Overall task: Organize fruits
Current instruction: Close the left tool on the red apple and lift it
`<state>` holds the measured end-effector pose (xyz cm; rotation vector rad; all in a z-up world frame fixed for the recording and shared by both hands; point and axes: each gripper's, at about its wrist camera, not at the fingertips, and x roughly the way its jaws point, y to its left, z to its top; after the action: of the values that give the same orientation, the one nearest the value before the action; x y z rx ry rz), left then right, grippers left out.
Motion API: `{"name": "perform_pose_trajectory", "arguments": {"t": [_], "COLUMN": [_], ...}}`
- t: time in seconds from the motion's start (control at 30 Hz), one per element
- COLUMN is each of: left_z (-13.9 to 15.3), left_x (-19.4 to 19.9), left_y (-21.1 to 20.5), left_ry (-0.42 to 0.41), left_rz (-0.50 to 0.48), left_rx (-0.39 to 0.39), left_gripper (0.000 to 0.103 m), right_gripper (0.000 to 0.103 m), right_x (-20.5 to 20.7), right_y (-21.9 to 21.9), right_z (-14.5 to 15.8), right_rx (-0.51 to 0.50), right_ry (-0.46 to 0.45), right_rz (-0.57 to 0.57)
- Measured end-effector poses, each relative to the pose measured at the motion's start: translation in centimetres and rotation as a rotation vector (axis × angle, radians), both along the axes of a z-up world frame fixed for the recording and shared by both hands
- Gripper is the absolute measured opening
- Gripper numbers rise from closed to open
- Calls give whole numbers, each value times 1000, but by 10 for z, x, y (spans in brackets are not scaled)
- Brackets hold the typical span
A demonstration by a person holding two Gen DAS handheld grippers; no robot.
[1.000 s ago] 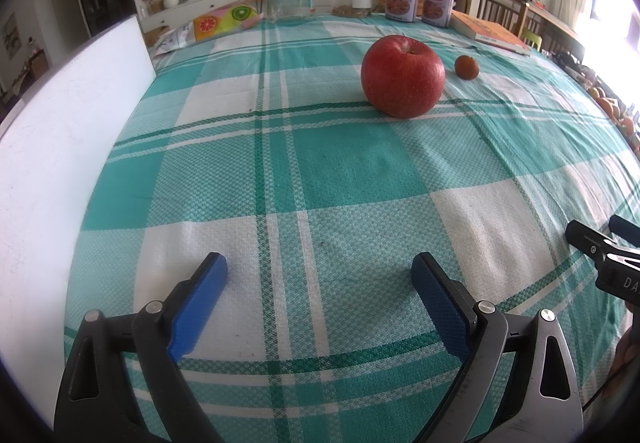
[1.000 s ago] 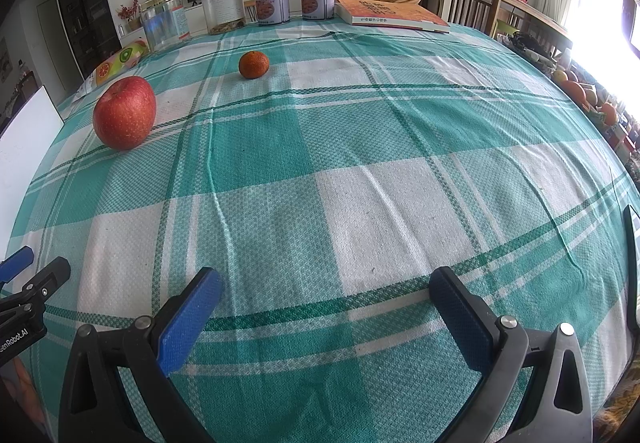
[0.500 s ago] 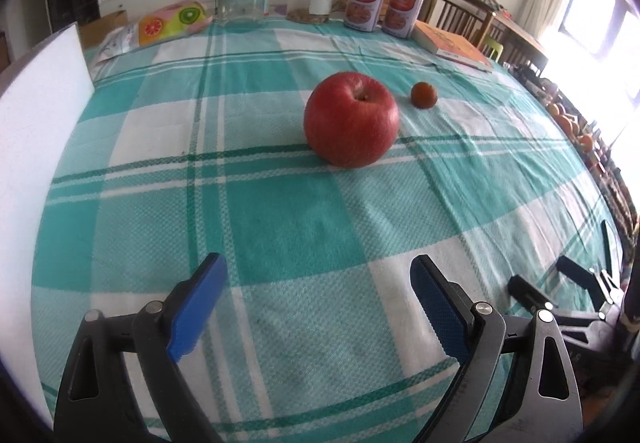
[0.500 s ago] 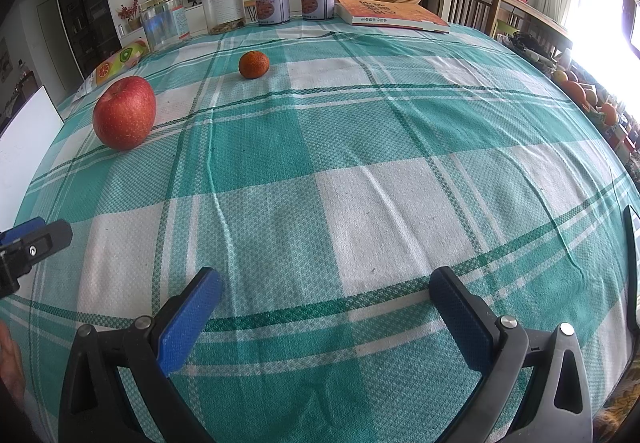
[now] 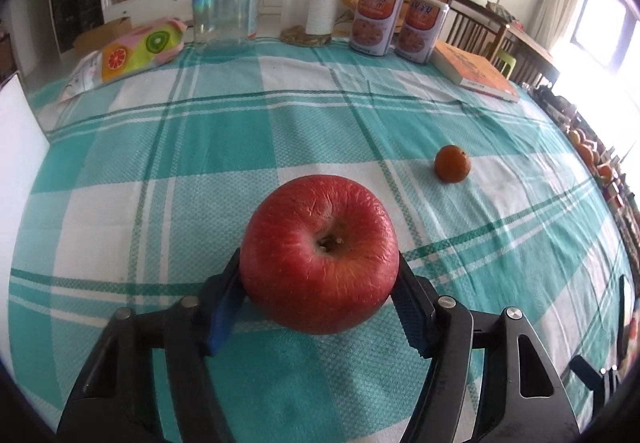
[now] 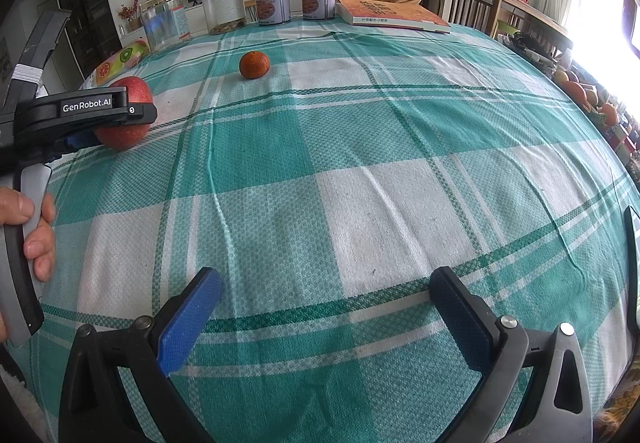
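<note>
Left hand-held gripper [image 5: 320,295] had just been closing, both pads flanking the apple [image 5: 320,259] on the worktop [image 5: 224,147]. From this apple the tangerine [image 5: 452,164] lay at 2 o'clock, well apart. Right hand-held gripper [image 6: 324,317] hung released, farther from both fruits.

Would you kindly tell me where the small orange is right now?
In the left wrist view, the small orange sits on the checked tablecloth, beyond and right of the red apple, well short of the book.
</note>
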<state>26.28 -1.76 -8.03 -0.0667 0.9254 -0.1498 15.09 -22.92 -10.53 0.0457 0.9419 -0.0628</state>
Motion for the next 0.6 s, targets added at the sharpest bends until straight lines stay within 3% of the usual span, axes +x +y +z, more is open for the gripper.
{"name": "perform_pose_trajectory", "arguments": {"t": [0.27, 0.47, 0.6], "left_z": [12, -2, -9], "left_x": [-73, -120, -122], "left_y": [40, 63, 57], "left_ry": [65, 43, -1], "left_rz": [-36, -33, -19], "left_rx": [-23, 17, 104], "left_gripper": [69, 71, 82], "right_gripper": [103, 103, 103], "right_x": [0, 0, 0], "right_y": [0, 0, 0], "right_z": [0, 0, 0], "right_rx": [0, 0, 1], "right_ry": [0, 0, 0], "right_rz": [0, 0, 1]}}
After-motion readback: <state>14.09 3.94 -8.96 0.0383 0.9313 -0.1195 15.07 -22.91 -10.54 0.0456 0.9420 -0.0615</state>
